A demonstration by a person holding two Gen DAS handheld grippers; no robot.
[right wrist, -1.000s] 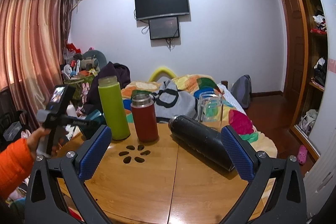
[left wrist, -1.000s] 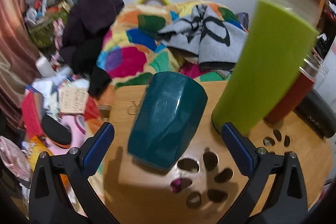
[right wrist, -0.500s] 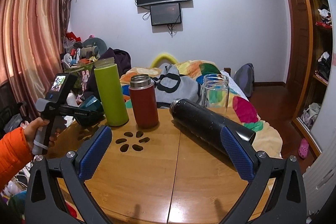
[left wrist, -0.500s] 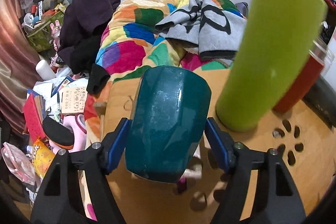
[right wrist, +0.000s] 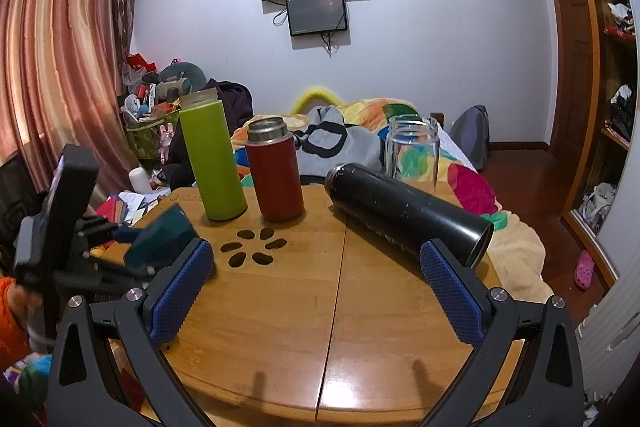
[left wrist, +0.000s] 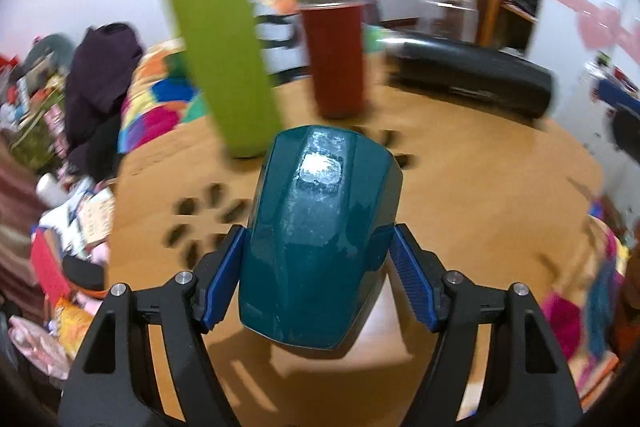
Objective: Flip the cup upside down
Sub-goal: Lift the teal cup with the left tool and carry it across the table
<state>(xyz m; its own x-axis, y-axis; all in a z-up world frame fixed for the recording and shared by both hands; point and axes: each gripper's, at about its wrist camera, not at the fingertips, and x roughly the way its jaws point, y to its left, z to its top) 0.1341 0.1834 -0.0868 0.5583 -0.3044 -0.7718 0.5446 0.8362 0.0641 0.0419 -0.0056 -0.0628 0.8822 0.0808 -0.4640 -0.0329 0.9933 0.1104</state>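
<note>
A dark teal cup (left wrist: 320, 227) is clamped between the blue pads of my left gripper (left wrist: 318, 279). It is held tilted above the round wooden table (left wrist: 480, 211), its base pointing away from the camera. In the right wrist view the cup (right wrist: 162, 243) hangs over the table's left edge, tipped with its base up and to the right. My right gripper (right wrist: 316, 291) is open and empty over the table's front part.
A green bottle (right wrist: 212, 159) and a red flask (right wrist: 274, 171) stand at the back of the table (right wrist: 320, 307). A black flask (right wrist: 408, 211) lies on its side at the right, a glass jar (right wrist: 412, 151) behind it. A cluttered bed and floor surround the table.
My left gripper has shut on the teal cup, lifted it off the table and swung it to face the table's middle. The right gripper has barely moved.
</note>
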